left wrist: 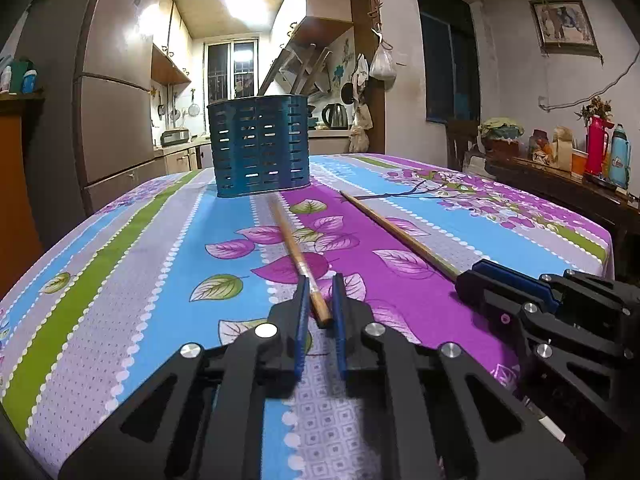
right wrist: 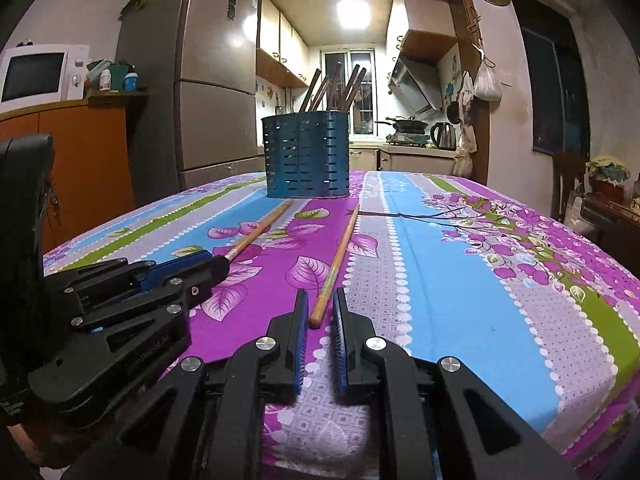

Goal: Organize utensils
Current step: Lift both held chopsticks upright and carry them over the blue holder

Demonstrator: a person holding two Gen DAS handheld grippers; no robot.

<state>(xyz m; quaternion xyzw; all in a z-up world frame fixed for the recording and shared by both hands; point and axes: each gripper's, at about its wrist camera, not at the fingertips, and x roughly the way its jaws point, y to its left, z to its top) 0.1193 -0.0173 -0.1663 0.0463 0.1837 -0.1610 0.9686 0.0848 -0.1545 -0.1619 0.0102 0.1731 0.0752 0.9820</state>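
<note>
A blue slotted utensil holder (left wrist: 260, 148) (right wrist: 306, 156) stands at the far middle of the table, with several dark chopsticks (right wrist: 336, 88) upright in it. Two wooden chopsticks lie on the flowered cloth, pointing toward the holder. My left gripper (left wrist: 322, 284) is shut on the near end of the left chopstick (left wrist: 294, 246); the right wrist view shows it from the side (right wrist: 216, 266). My right gripper (right wrist: 321, 296) is shut on the near end of the right chopstick (right wrist: 338, 256) and also shows at the right of the left wrist view (left wrist: 466, 280).
The table (left wrist: 120, 260) has a purple, blue and green cloth, and its right edge drops off near a dark sideboard (left wrist: 560, 184) with flasks and jars. A fridge (right wrist: 216, 80) and a microwave (right wrist: 36, 72) stand behind on the left. The kitchen doorway is behind the holder.
</note>
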